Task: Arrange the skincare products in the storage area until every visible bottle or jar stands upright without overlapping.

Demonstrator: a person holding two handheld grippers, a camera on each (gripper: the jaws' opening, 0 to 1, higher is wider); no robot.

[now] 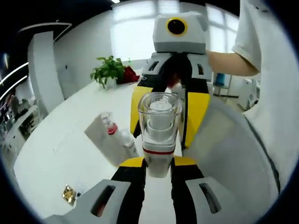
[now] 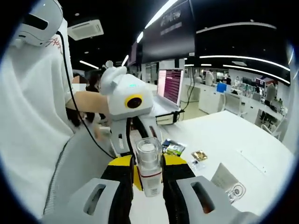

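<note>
Left claw: the left gripper (image 1: 158, 173) was clamped on the lower body of a clear-capped bottle (image 1: 159, 133), its jaws pressed against both sides.
Right claw: the right gripper (image 2: 150, 179) was closed on the same bottle (image 2: 149, 165) from the opposite side, facing the left one.
Bottle place: between both sets of jaws, held above the white table (image 1: 65, 149).
Long axis: it ran up along the jaws in both views, clear cap at the far end, red band lower down.
Doing it well: likely one claw should let go before the other sets it down upright, keeping the cap up.
Nearby: a white box (image 1: 105, 137) holding small bottles sat left of the left claw.
</note>
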